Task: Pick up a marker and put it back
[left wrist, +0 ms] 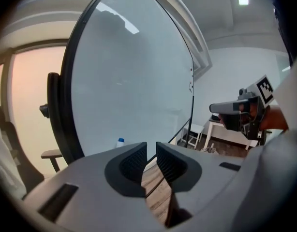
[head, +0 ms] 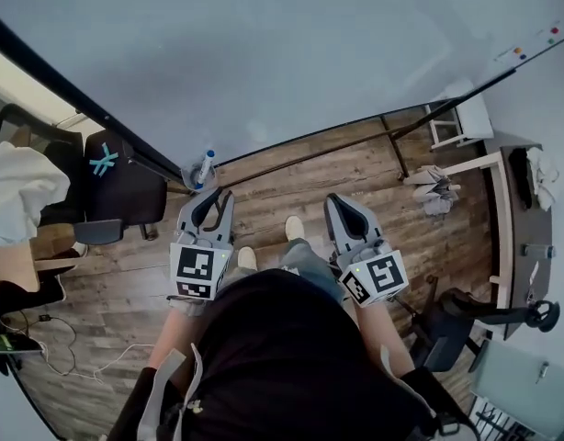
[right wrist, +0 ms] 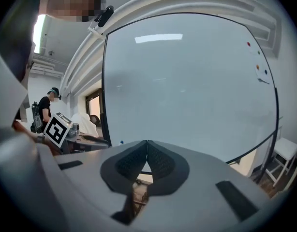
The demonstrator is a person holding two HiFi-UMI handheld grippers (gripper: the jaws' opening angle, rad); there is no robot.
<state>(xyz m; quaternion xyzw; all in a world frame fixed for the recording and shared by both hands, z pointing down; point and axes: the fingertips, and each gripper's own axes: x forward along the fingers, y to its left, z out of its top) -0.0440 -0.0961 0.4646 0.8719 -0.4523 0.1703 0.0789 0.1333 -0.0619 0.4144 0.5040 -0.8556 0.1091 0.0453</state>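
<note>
Left gripper [head: 215, 200] released: jaws stand a narrow gap apart, nothing between them. Right gripper [head: 344, 208] clenched tip to tip, empty. Blue-capped marker [head: 205, 165] stands in a round holder [head: 192, 182] at the whiteboard's [head: 291, 53] lower edge, just beyond the left gripper.

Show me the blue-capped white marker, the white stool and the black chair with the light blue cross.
Blue-capped white marker [head: 205, 167], head view, on its barrel.
White stool [head: 473, 116], head view, on its top.
Black chair with the light blue cross [head: 130, 196], head view, on its black surface.
</note>
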